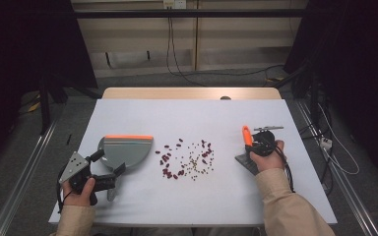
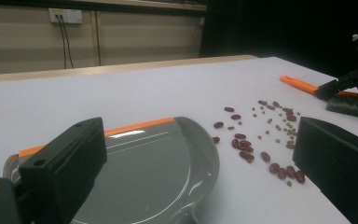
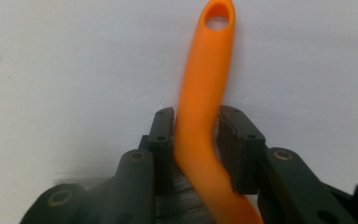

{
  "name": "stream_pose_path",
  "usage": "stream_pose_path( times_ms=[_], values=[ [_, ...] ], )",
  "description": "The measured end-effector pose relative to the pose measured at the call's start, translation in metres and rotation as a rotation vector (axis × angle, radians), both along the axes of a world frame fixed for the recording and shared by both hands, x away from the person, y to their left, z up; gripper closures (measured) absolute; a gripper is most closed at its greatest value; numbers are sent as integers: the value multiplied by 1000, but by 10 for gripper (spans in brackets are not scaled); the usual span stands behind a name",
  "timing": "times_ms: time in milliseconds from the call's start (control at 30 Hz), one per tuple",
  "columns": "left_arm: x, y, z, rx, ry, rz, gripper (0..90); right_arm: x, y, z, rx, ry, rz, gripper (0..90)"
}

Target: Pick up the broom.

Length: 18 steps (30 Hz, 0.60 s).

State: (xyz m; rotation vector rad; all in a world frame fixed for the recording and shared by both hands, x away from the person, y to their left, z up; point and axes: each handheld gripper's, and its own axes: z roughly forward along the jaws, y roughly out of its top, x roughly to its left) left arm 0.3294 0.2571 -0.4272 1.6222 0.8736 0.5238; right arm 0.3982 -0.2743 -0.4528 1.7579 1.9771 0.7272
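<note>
Black right gripper [image 3: 193, 140] clamping orange brush handle [image 3: 204, 84]; left gripper [image 2: 191, 172], jaws apart, hovering beside grey dustpan [image 2: 163, 172] near scattered beans [image 1: 187, 160].

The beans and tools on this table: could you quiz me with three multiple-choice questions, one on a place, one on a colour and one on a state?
1. Where do the scattered beans lie?
A. Between the dustpan and the brush
B. Inside the dustpan
C. On the floor

2. What colour is the brush handle?
A. Blue
B. Orange
C. White

3. How is the right gripper?
A. Wide open above the beans
B. Lying unheld on the table
C. Closed on the brush handle

Answers:
1 A, the beans sit on the bare table between the two tools.
2 B, the handle is bright orange.
3 C, its black jaws flank and press the handle.
</note>
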Motion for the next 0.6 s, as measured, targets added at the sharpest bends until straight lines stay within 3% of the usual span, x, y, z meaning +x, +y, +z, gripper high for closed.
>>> stream_pose_path(
  times_ms=[333, 600],
  values=[
    [-1, -7, 4, 24, -10, -17, 26, -3, -1, -2, 18, -27, -13, 678],
    [-3, -12, 10, 24, -22, -24, 26, -1, 1, 1, 4, -10, -17, 687]
  ],
)
